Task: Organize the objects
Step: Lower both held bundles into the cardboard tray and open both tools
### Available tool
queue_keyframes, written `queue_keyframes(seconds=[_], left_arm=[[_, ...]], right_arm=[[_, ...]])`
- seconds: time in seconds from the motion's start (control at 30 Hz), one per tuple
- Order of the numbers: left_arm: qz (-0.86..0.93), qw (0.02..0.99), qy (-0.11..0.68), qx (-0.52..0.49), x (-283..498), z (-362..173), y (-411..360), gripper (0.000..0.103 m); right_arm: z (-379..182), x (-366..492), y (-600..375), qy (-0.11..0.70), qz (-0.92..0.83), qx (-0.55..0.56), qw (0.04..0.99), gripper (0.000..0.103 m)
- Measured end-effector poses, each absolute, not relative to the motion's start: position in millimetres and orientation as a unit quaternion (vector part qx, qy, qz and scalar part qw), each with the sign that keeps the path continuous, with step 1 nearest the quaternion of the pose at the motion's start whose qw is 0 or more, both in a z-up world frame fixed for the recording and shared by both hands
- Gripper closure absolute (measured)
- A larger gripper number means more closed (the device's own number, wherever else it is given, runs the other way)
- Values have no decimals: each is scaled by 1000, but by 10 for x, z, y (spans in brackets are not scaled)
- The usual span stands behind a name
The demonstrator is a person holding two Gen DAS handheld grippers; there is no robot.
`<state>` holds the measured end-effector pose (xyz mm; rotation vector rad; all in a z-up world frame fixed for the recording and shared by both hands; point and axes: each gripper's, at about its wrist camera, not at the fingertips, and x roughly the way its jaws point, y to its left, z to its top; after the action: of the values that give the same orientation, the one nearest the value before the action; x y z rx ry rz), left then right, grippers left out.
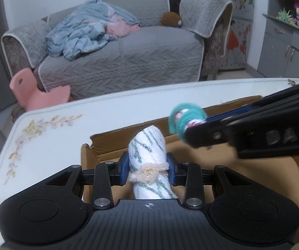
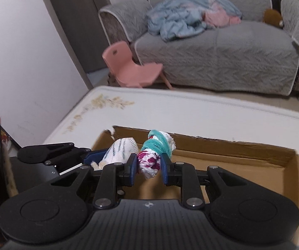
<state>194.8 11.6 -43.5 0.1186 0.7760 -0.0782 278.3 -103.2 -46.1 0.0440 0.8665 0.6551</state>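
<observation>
In the left wrist view my left gripper (image 1: 148, 171) is shut on a rolled white cloth with green stripes (image 1: 147, 145), tied with a beige fuzzy band. It hangs over an open cardboard box (image 1: 264, 173). My right gripper (image 1: 191, 125) comes in from the right, shut on a floral roll (image 1: 182, 120). In the right wrist view that right gripper (image 2: 148, 166) grips the white-and-magenta floral roll (image 2: 149, 162), which is wrapped with a teal fuzzy band (image 2: 157, 144). The left gripper (image 2: 101, 158) with the striped roll (image 2: 120, 150) sits just to its left. Both rolls hover above the box (image 2: 243, 166).
The box lies on a white table with a faint flower print (image 1: 66, 125) (image 2: 191, 108). Beyond the table stand a pink child's chair (image 2: 135, 68), a grey sofa (image 1: 139, 52) with a blue blanket (image 1: 82, 33), and grey cabinets (image 1: 284, 48) at the right.
</observation>
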Motion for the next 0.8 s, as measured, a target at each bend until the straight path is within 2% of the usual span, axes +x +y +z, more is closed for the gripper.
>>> queue_keyframes(seconds=[0.3, 0.57, 0.63, 0.7, 0.8], left_arm=[[-1, 911, 406, 74, 2112, -631, 108, 60], [27, 909, 409, 75, 2171, -648, 107, 57], [31, 908, 410, 73, 2173, -645, 127, 51], [41, 908, 409, 74, 2174, -638, 145, 35], [46, 907, 412, 75, 2179, -620, 164, 33]], right_arm=[[-756, 2849, -879, 441, 305, -3, 844, 81], [-790, 2911, -873, 449, 319, 7, 835, 79], [-795, 2931, -857, 451, 321, 9, 833, 78], [-783, 2931, -854, 451, 322, 11, 832, 78], [-749, 2940, -880, 446, 314, 6, 838, 57]])
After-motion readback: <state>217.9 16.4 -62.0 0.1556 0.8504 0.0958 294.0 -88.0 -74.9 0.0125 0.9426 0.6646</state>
